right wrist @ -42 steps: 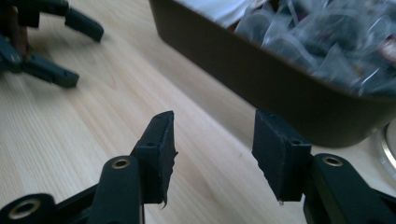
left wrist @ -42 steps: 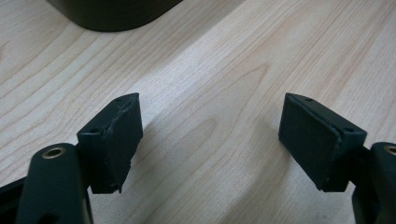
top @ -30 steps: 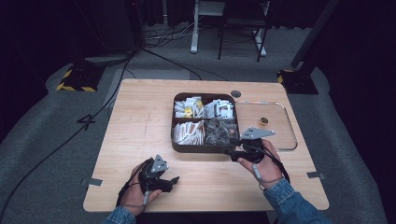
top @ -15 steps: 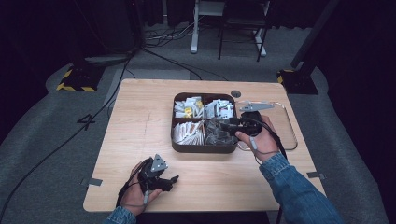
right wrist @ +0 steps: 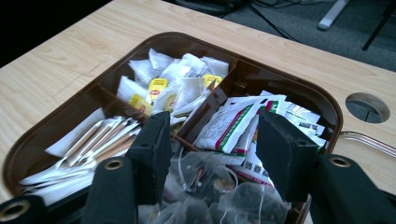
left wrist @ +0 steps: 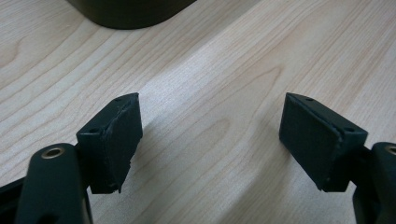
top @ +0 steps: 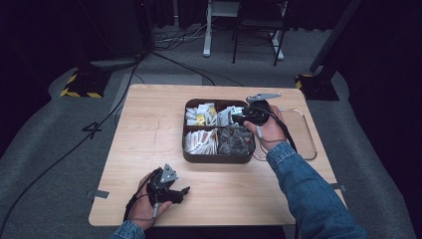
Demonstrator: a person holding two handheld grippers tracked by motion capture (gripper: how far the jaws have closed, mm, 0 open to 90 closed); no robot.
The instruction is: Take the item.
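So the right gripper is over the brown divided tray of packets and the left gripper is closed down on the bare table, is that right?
Not quite: the left gripper is open, its jaws wide apart over the bare table, as the left gripper view shows. The right gripper is indeed over the brown divided tray.

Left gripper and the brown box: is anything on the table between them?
No. In the high view, just bare wooden table lies between the left gripper and the brown box.

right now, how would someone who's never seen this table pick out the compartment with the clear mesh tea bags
Start at the dark brown four-compartment tray on the wooden table. Take its right-hand compartment on the person's side, just below the right gripper. Its tea bags are grey, see-through pouches with strings; the other three compartments hold opaque paper sachets.
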